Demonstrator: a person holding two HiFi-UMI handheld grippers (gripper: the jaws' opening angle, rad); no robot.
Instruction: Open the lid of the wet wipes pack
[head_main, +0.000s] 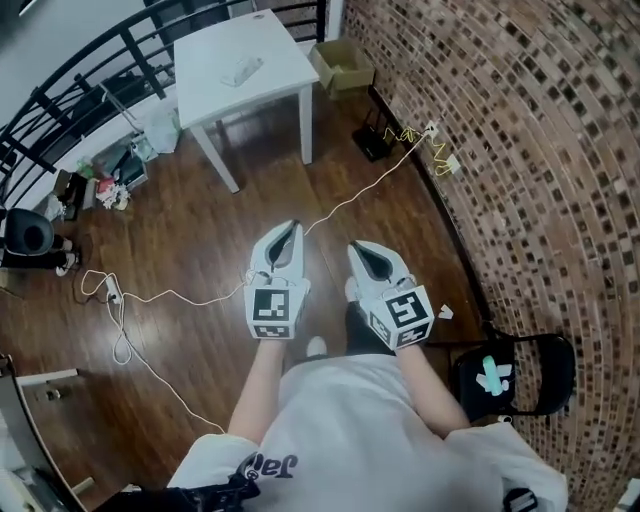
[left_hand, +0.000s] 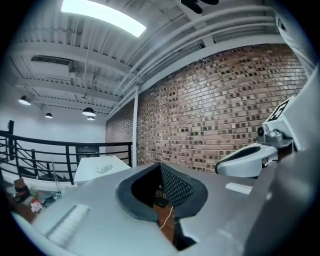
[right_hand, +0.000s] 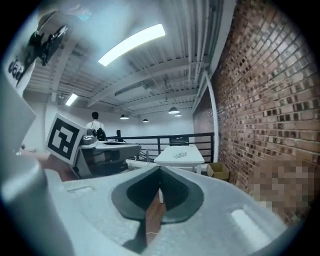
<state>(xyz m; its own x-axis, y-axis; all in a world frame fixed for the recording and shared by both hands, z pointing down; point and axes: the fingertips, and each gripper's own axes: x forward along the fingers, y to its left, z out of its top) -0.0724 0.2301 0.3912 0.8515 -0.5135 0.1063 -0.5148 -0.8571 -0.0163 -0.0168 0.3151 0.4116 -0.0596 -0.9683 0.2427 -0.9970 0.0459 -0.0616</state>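
Status: approach step, nothing touched yet. The wet wipes pack (head_main: 242, 70) lies flat on the white desk (head_main: 270, 55), near its middle and well apart from both tongs. It's too small to tell where the lid sits. I judge it not opened.

Left tongs (head_main: 293, 228): clenched, tips meeting, nothing in them. The left gripper view agrees, with only wooden floor (head_main: 200, 250) showing through the slot behind the tips. Right tongs (head_main: 356, 248): same, clenched and empty. Both are held out in front of the person, side by side, pointing roughly toward the desk.

On the way there's a white cable (head_main: 350, 200) across the floor, a brick wall (head_main: 520, 150) on the right and a cardboard box (head_main: 340, 62) just beside the desk. A black chair (head_main: 535, 375) stands low right, out of the way.

Next, my read: close the gap to the desk, mind the cable, then release both tongs. One should pin the pack body so it doesn't slide. The other has to catch the lid's free edge. Check which side the lid hinges on once the pack is close enough to read.
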